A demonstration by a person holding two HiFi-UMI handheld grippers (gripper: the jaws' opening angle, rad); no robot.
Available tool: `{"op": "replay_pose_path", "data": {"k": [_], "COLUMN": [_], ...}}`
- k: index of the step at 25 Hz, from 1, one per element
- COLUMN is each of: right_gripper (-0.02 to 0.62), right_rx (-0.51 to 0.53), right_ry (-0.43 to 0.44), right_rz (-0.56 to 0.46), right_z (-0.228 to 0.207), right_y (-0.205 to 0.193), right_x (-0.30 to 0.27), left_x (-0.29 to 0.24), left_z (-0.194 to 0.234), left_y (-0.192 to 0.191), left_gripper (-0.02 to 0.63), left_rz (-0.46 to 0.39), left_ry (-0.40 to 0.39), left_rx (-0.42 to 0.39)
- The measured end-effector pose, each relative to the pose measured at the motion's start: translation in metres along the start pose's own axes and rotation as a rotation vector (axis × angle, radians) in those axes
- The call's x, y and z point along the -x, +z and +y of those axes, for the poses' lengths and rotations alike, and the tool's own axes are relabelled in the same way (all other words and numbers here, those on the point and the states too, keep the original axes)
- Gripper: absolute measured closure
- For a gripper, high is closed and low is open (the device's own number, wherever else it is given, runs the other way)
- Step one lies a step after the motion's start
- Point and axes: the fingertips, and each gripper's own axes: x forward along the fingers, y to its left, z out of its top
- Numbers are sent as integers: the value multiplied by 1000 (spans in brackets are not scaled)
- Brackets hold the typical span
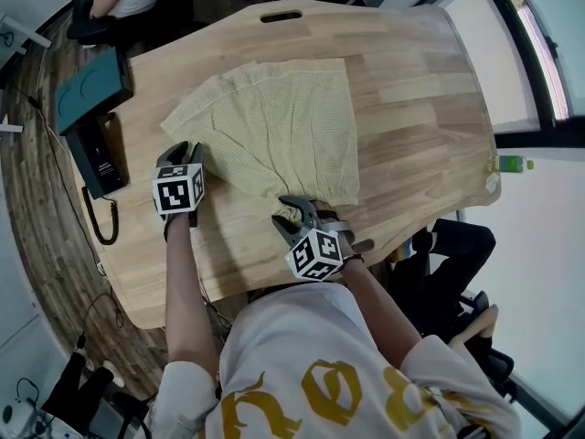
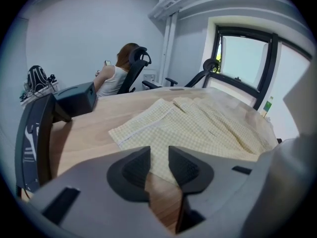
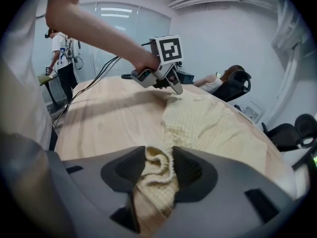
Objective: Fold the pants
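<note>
The pants [image 1: 283,126] are lying spread across the middle of the table [image 1: 420,108], with bare wood lying open to the right and far side. The left gripper [image 1: 186,151] is hovering part-open at their near-left edge, gripping nothing. The right gripper [image 1: 300,205] is standing wide, with the near hem bunching loosely between its jaws.

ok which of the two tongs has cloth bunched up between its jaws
The right tongs: a fold of the pants is bunched between its jaws. The left tongs have their jaws apart with nothing between them.
</note>
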Motion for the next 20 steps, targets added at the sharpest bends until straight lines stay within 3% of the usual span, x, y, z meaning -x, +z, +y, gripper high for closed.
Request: {"op": "replay_pose_path", "data": {"k": [3, 4, 5, 12, 20], "right_gripper": [443, 463, 483, 515, 517], "right_rx": [-57, -85, -114, -278, -276], "right_ry": [-1, 3, 8, 26, 31], "right_rz": [-17, -29, -40, -95, -132], "right_z": [-5, -7, -9, -22, -25], "right_y": [2, 4, 6, 11, 23], "right_x": [2, 3, 3, 10, 20], "left_x": [-6, -7, -8, -5, 15], "left_z": [0, 0, 0, 7, 14], "left_y": [-9, -12, -13, -5, 16], "left_gripper": [513, 588, 600, 600, 600], "left_rz": [52, 63, 66, 31, -33], "left_ry": [3, 6, 7, 16, 40], "left_rx": [-12, -9, 0, 55, 68]}}
